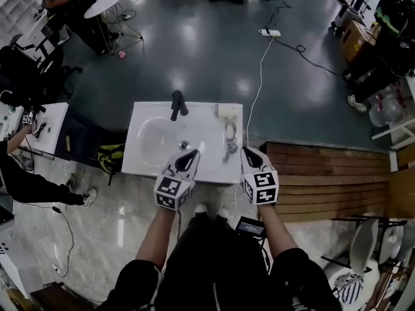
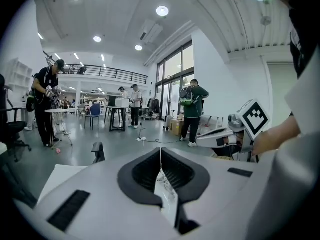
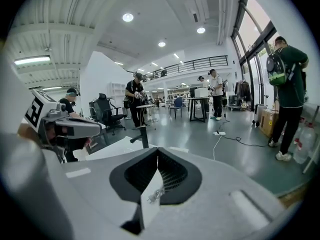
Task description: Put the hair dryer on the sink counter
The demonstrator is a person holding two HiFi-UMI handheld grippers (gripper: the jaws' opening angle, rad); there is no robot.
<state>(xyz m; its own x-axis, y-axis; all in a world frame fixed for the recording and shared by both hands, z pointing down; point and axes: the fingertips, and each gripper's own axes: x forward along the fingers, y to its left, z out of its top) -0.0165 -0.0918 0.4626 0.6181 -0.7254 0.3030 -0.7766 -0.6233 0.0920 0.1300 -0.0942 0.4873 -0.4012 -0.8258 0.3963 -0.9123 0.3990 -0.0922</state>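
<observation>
Hair dryer [image 1: 229,141], small and grey, lies on the white sink counter [image 1: 137,162]; left gripper [image 1: 189,156] and right gripper [image 1: 250,153] clenched, empty.

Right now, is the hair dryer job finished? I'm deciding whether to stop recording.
Done: what looks like the hair dryer lies on the sink counter, to the right of the basin. In hand: nothing. The left gripper and the right gripper are both shut and empty, held over the counter's near edge. Left: nothing that shows, so the job looks complete.
</observation>
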